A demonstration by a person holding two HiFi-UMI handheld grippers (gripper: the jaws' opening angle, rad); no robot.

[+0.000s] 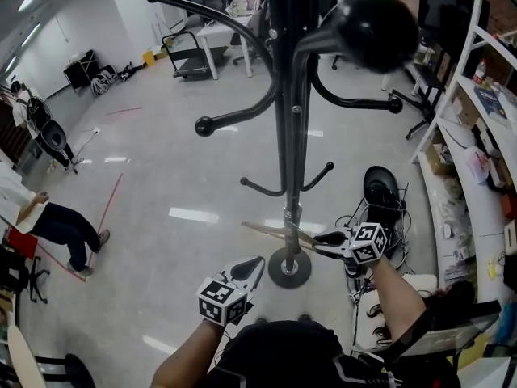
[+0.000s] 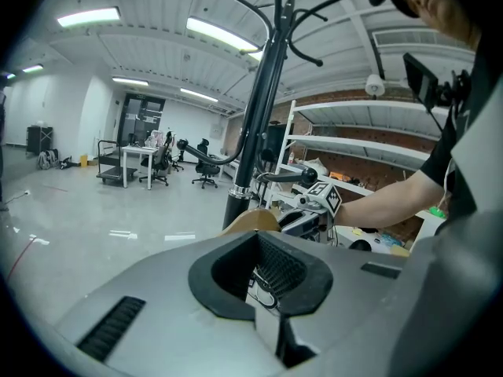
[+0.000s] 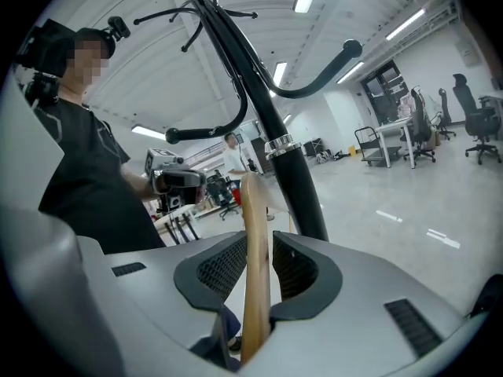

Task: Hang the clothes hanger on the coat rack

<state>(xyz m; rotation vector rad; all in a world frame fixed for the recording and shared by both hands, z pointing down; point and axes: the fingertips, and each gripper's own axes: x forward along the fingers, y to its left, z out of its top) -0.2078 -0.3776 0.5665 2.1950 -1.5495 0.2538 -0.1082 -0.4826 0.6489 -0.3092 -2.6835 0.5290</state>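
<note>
The black coat rack (image 1: pixel 289 136) stands straight ahead, its curved hooks spreading above and its round base (image 1: pixel 289 268) on the floor. A wooden clothes hanger (image 1: pixel 273 233) lies low beside the pole, and my right gripper (image 1: pixel 317 238) is shut on its end. In the right gripper view the hanger (image 3: pixel 255 234) runs upright between the jaws of the right gripper (image 3: pixel 258 238), just in front of the pole (image 3: pixel 295 179). My left gripper (image 1: pixel 257 262) hovers lower left of the base, open and empty. In the left gripper view the left gripper (image 2: pixel 261 242) faces the hanger (image 2: pixel 250 220) and pole (image 2: pixel 255 116).
White shelving (image 1: pixel 477 160) with clutter lines the right side. A black chair (image 1: pixel 380 191) and tangled cables lie right of the rack's base. A person (image 1: pixel 56 225) stands at far left. A desk and a cart (image 1: pixel 206 43) are at the back.
</note>
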